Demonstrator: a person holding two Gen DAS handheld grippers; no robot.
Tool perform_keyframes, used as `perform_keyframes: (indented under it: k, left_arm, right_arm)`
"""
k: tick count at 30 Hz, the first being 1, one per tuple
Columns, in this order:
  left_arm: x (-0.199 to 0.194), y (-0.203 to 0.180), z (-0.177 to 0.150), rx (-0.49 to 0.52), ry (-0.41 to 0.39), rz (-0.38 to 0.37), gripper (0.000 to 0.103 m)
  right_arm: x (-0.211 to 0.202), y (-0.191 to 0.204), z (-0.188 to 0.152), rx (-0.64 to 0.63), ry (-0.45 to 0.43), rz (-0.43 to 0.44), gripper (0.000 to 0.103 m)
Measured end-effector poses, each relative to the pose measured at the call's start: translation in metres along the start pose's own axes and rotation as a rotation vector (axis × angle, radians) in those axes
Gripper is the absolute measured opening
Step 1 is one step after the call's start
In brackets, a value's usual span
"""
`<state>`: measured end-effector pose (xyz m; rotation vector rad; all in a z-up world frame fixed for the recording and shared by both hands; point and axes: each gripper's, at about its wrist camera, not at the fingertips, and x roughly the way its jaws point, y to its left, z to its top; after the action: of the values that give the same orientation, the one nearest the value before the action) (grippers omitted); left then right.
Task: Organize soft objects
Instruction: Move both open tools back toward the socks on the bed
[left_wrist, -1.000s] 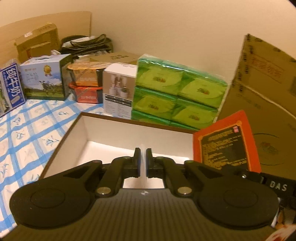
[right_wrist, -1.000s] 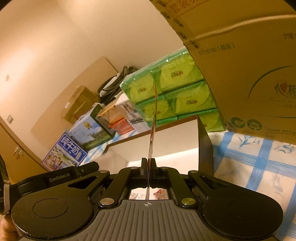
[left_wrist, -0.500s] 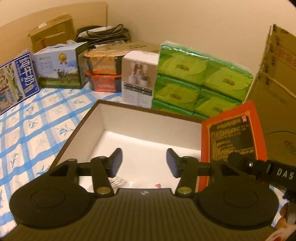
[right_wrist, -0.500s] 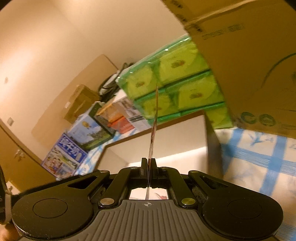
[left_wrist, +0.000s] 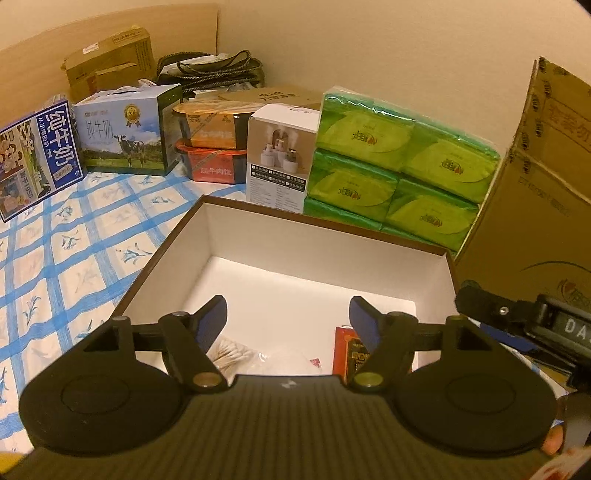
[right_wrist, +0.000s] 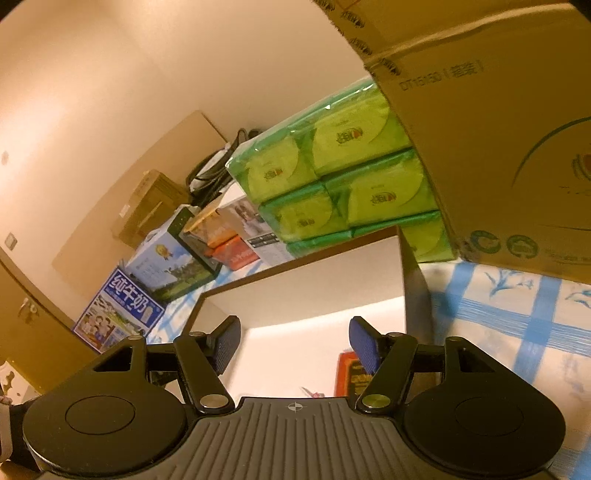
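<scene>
Two grippers spread wide and holding nothing: left gripper and right gripper, each hanging above the near end of the open white-lined box. Inside the box, hard against the near wall, three soft things: a clear bag of cotton swabs lowest left, a crinkled clear packet in the middle, and a red sachet at the right. Red sachet lying flat on the box floor, just under and beside the right-hand finger of the left gripper, long axis running roughly away from the camera, toward the far wall and the green tissue packs behind it. Same sachet seen from the right wrist, partly hidden by that gripper's right-hand blue pad, so sitting close below both tools. Hard to call which gripper is nearer; both hover almost straight over the box contents, nothing pinched. Likely a deposit just completed, with more soft items to fetch from outside the box, none of them clearly in view on the blue checked cloth. For any further reach, up and back out over the near rim first, keeping clear of the tall cardboard carton pressing in on the right side.
</scene>
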<state>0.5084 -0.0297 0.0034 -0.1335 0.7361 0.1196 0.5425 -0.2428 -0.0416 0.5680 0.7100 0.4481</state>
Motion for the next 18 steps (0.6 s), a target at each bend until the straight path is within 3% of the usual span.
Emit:
perform_keyframes:
  k: [10,18]
  left_arm:
    - [-0.043,-0.003,-0.009,0.029,-0.025,-0.046,0.071]
    - [-0.098,0.001,-0.028,0.061,-0.057,-0.098,0.073]
  right_arm:
    - [-0.053,0.008,-0.011,0.003,-0.03,-0.036,0.067]
    - [-0.11,0.014,-0.032,0.031,-0.077,-0.047,0.074]
